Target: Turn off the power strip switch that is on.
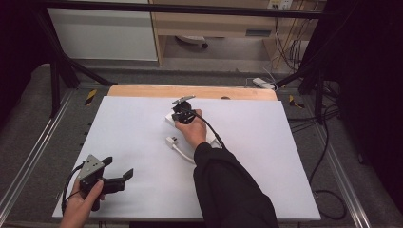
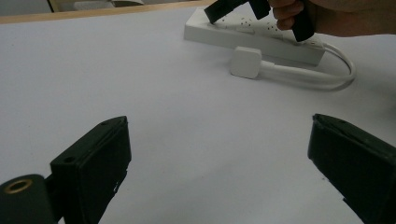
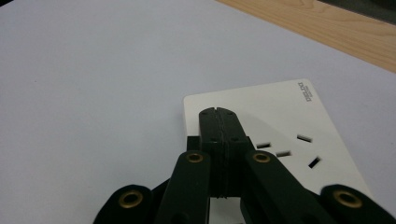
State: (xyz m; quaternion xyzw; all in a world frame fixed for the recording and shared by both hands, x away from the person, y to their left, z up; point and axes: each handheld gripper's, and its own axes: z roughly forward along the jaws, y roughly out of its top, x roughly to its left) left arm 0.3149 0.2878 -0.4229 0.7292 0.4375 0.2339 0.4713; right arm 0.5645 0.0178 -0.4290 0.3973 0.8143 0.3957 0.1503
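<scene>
Right hand-held gripper (image 3: 218, 112): my jaws are pressed together with nothing between them, tips down on the near end of the power strip (image 3: 280, 126); in the high view it sits at the far middle of the surface (image 1: 142, 133).
Left hand-held gripper (image 1: 116, 178): jaws spread wide, nothing between them, low over the near left of the surface, well apart from the strip.
Power strip: white, lying flat near the far edge of the surface, socket holes up; from my left gripper view it lies across the top, under my right hand (image 2: 336, 18).
Plug (image 2: 245, 62): white, lying on the surface just beside the strip, on its near side.
Cord (image 2: 322, 77): white, loops from the plug round to the end of the strip.
</scene>
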